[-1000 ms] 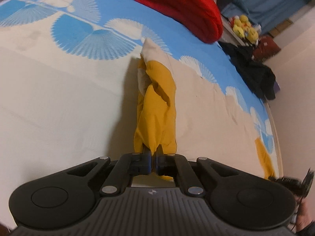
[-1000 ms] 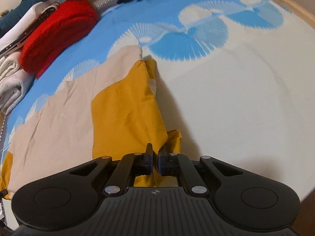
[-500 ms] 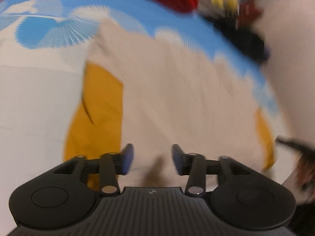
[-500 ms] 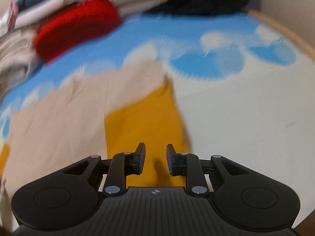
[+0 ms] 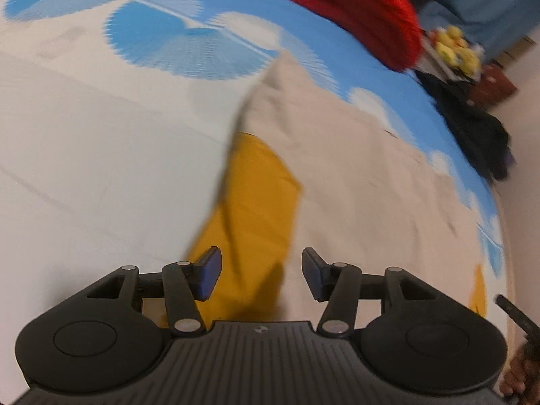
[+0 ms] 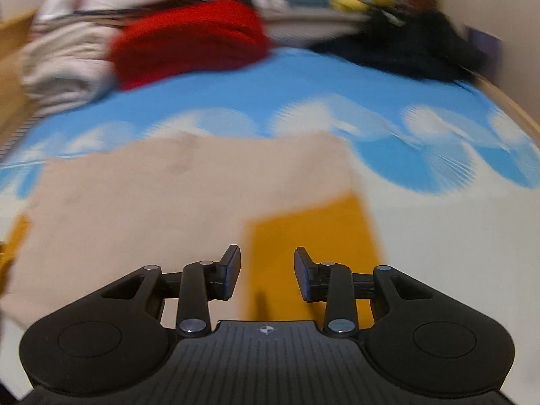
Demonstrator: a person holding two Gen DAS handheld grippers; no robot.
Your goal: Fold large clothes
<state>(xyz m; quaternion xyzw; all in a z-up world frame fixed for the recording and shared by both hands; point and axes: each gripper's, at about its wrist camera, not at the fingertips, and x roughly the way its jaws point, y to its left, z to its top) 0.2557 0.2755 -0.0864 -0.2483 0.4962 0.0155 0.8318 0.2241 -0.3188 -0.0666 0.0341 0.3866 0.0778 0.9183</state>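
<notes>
A large beige and mustard-yellow garment (image 5: pixel 354 182) lies flat on the bed; it also shows in the right wrist view (image 6: pixel 168 195). Its yellow sleeve part (image 5: pixel 256 209) is folded over the beige body, also seen in the right wrist view (image 6: pixel 310 246). My left gripper (image 5: pixel 261 275) is open and empty, just above the yellow part. My right gripper (image 6: pixel 266 275) is open and empty, over the edge between beige and yellow. Both views are blurred by motion.
The bedsheet (image 5: pixel 84 141) is white and blue with fan shapes. A red folded blanket (image 6: pixel 189 44) and pale folded linens (image 6: pixel 64 67) lie at the far edge, with black clothes (image 6: pixel 405 47) and yellow plush toys (image 5: pixel 455 47) beyond. A wooden bed rim (image 6: pixel 513 108) runs at the right.
Both grippers were shut on the yellow fabric a second ago; they have opened and let it go. The yellow part now lies flat on the garment. Both cameras have swung.
</notes>
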